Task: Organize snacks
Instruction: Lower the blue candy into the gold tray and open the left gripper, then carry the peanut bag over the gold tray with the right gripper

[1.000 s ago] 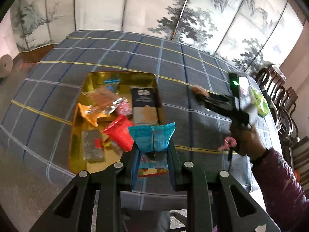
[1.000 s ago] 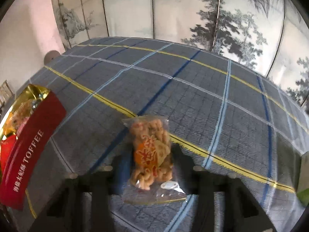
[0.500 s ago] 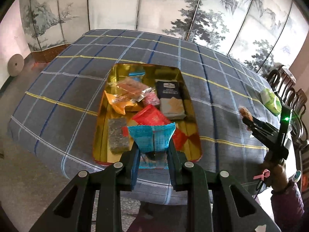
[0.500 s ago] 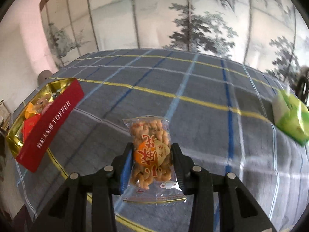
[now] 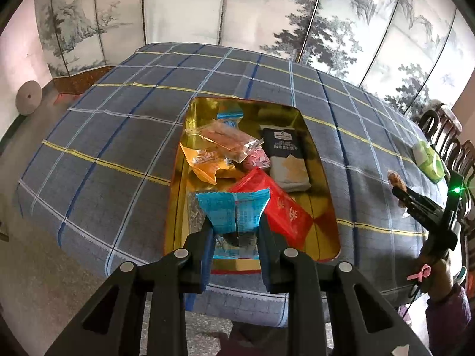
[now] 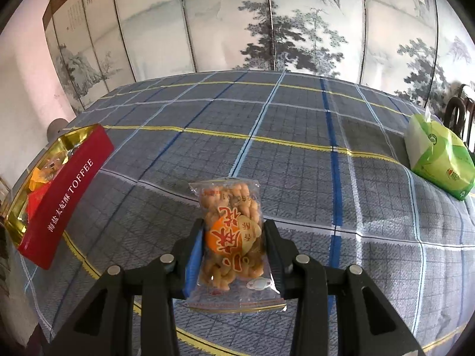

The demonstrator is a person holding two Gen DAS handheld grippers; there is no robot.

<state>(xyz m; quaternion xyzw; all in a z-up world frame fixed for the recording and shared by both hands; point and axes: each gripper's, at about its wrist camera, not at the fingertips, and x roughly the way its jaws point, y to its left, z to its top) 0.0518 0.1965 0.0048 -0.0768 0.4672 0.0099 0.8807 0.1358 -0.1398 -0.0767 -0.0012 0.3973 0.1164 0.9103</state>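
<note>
Left gripper (image 5: 236, 231) clamped on blue packet (image 5: 233, 212), now lower over tin's (image 5: 322, 160) near edge; right gripper (image 6: 234, 244) gripping twist-snack bag (image 6: 231, 237), swung off toward tablecloth's (image 6: 297, 154) right side; both deposits pending

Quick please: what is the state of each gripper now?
Left gripper: shut on a blue foil snack packet.
Right gripper: shut on a clear bag of fried twists.

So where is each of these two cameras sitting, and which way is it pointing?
Left wrist: sits on the left gripper, looking down over its blue packet into the gold tin; a hand with the other gripper shows at right.
Right wrist: sits on the right gripper, looking across the checked tablecloth past its snack bag.
Shared: tin, tablecloth, green tissue pack.
</note>
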